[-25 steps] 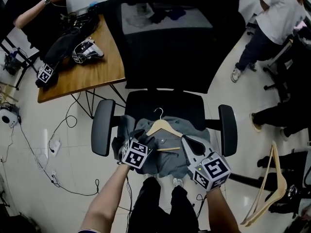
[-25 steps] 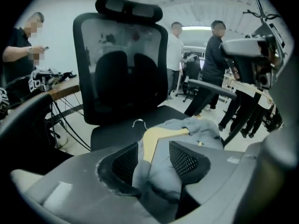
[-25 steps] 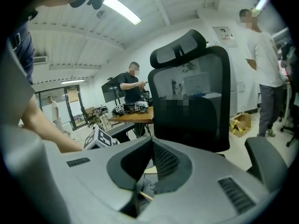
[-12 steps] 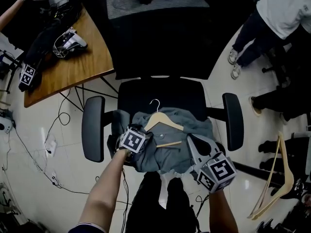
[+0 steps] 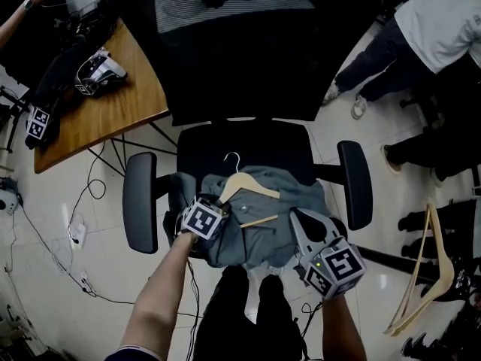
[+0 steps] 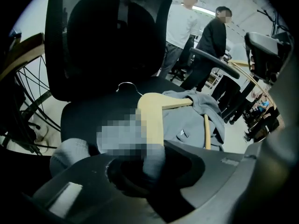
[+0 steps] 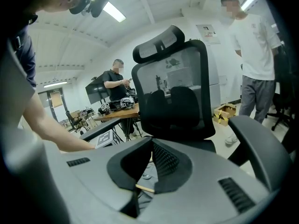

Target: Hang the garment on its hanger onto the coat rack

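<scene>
The grey garment (image 5: 279, 235) lies crumpled on the seat of a black office chair (image 5: 248, 143). It is draped over its wooden hanger (image 5: 252, 189), whose metal hook (image 5: 230, 159) points toward the chair's backrest. The hanger's cross bar (image 5: 259, 221) shows bare on top of the cloth. The left tool (image 5: 222, 212) reaches steeply down at the hanger's left shoulder. Its jaws have just been closing, and in the left gripper view the left tool (image 6: 152, 154) is clamped on a roll of the garment (image 6: 196, 120), right where the near arm of the hanger (image 6: 150, 115) runs in toward the jaws (whether the wood itself is caught under the cloth cannot be told). The right tool (image 5: 294, 215) hovers over the garment's right side, near the armrest (image 5: 355, 185) on that side. In the right gripper view the right tool (image 7: 151, 141) has its jaws together at the tips with nothing between them. Through the triangular gap behind the tips, grey cloth and a piece of the wooden bar show below. A wooden bench (image 5: 113, 111) stands beyond the chair to the left with a spare gripper (image 5: 94, 70) lying on it. Another wooden hanger (image 5: 425, 277) rests on the floor at the right edge, well apart from the chair. A person (image 5: 436, 21) stands beyond it.
</scene>
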`<state>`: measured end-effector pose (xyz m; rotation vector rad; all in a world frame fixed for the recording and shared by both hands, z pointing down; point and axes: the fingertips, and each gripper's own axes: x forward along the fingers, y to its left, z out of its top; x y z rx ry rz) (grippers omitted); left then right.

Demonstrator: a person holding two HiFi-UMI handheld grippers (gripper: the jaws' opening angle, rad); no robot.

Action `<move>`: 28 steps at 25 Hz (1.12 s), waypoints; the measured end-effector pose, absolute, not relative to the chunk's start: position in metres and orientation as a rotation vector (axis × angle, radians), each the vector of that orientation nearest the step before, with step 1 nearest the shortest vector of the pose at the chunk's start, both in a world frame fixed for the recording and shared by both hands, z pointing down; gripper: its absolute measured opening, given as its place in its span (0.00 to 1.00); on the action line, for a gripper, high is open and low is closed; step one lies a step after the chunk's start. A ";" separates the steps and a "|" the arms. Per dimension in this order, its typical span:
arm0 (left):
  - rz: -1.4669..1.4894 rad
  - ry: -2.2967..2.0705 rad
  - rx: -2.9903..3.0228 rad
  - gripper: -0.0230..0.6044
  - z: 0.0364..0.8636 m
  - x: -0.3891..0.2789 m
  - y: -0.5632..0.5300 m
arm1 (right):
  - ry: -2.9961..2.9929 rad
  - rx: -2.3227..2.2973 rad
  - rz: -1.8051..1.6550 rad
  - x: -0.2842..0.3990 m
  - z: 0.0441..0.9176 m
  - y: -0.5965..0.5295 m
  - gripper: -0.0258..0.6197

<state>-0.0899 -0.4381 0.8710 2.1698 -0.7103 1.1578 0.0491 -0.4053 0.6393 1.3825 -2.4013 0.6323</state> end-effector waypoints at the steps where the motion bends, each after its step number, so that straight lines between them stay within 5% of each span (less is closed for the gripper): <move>1: 1.155 -0.724 2.194 0.19 0.863 -0.090 -0.440 | -2.401 1.388 0.627 0.051 0.636 -0.405 0.04; 28: 1.045 -0.938 2.868 0.14 0.531 -0.082 -0.431 | -2.650 1.358 0.171 0.066 0.449 -0.376 0.04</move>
